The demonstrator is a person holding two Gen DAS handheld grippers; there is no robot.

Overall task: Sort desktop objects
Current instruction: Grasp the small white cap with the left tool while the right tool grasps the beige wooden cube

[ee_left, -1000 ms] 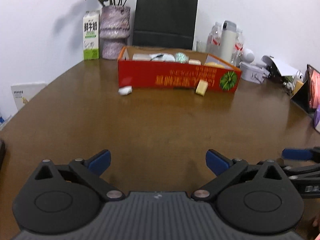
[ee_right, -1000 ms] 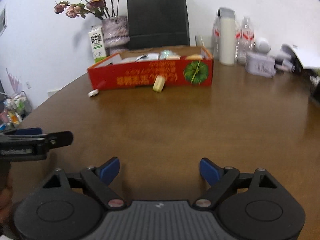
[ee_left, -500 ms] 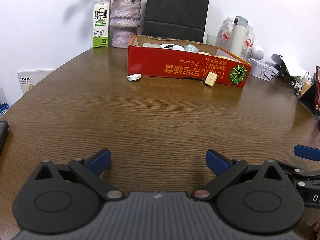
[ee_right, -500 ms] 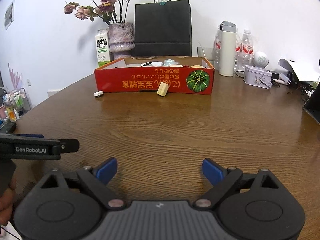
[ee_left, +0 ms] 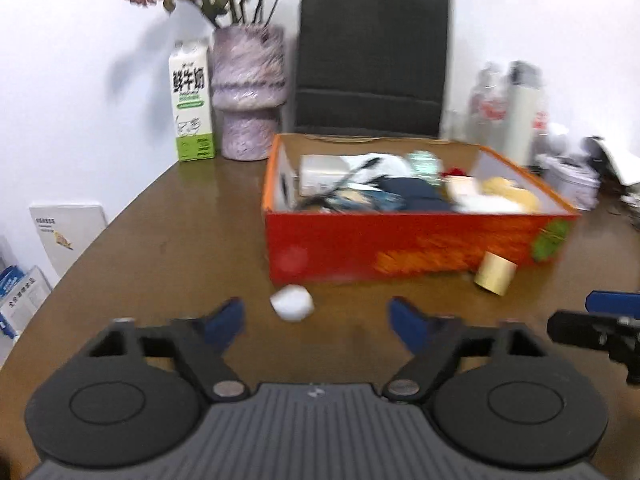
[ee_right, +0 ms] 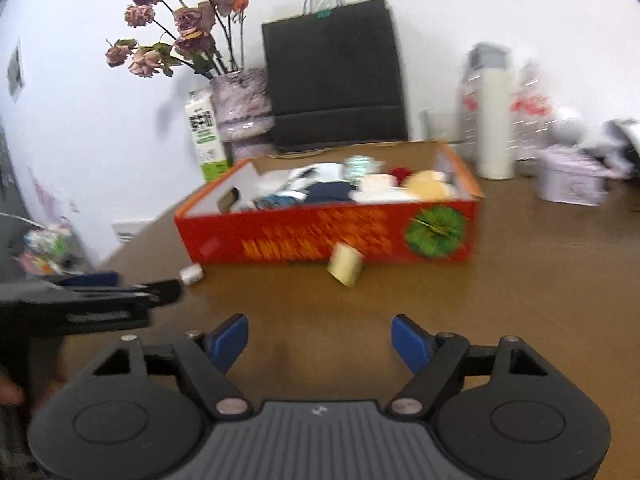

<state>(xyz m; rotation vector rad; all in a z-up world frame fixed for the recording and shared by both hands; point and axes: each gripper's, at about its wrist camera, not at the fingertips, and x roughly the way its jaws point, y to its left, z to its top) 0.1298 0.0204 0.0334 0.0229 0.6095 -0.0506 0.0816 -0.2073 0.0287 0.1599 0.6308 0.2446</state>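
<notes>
A red cardboard box (ee_left: 400, 248) (ee_right: 320, 236) full of mixed items stands on the brown table. A small white object (ee_left: 292, 303) (ee_right: 191, 273) lies in front of its left corner. A pale yellow roll (ee_left: 495, 278) (ee_right: 345, 265) lies against its front. My left gripper (ee_left: 318, 322) is open and empty, just short of the white object. My right gripper (ee_right: 320, 344) is open and empty, a little short of the yellow roll. Each gripper shows at the edge of the other's view.
A milk carton (ee_left: 191, 104), a vase of dried flowers (ee_left: 248, 92) and a black paper bag (ee_left: 372, 60) stand behind the box. Bottles and a white flask (ee_right: 494, 120) and a small tin (ee_right: 572, 178) stand at the right.
Both grippers have moved forward towards the box; the box, white object and yellow roll now appear much closer. Both stay open.
</notes>
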